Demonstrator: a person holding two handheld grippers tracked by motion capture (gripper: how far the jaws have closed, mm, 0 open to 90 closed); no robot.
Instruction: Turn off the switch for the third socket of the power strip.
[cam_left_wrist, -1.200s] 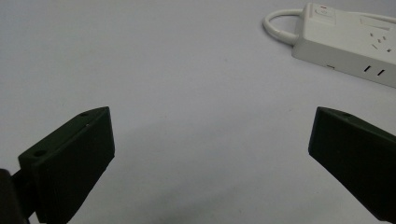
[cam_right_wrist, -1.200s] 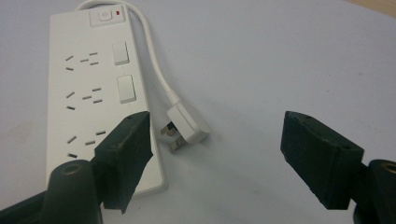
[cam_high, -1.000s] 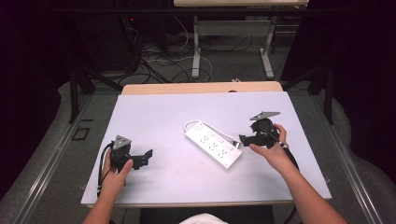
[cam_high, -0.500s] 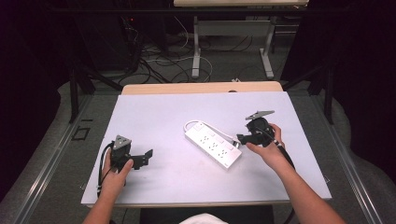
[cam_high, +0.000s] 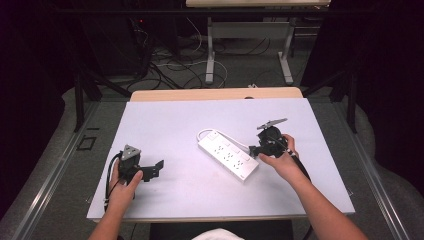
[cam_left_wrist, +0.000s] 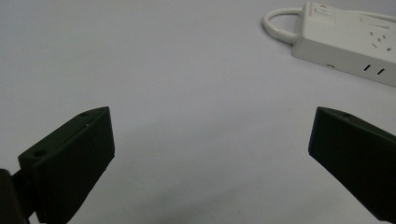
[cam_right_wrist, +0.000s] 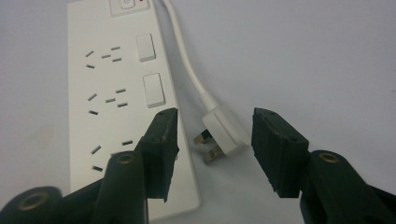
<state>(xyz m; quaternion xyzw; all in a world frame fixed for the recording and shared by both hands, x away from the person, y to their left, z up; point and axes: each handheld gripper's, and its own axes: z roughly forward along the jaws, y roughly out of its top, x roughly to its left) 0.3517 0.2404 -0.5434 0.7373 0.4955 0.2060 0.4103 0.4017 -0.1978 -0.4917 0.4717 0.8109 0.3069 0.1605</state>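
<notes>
dark room, grey floor (cam_high: 55, 165), tangled floor cables (cam_high: 165, 65)

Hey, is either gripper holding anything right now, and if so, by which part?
Nothing is held. The right gripper has just been closing around the white plug, pads not yet touching it. The left gripper is open over bare table.

One power strip (cam_high: 228, 155) lies at the frame's centre, with one cord (cam_right_wrist: 186, 51) and one plug (cam_right_wrist: 223, 134). Two grippers: one lower left (cam_high: 157, 165), one right of centre (cam_high: 253, 149). One table (cam_high: 165, 120).
</notes>
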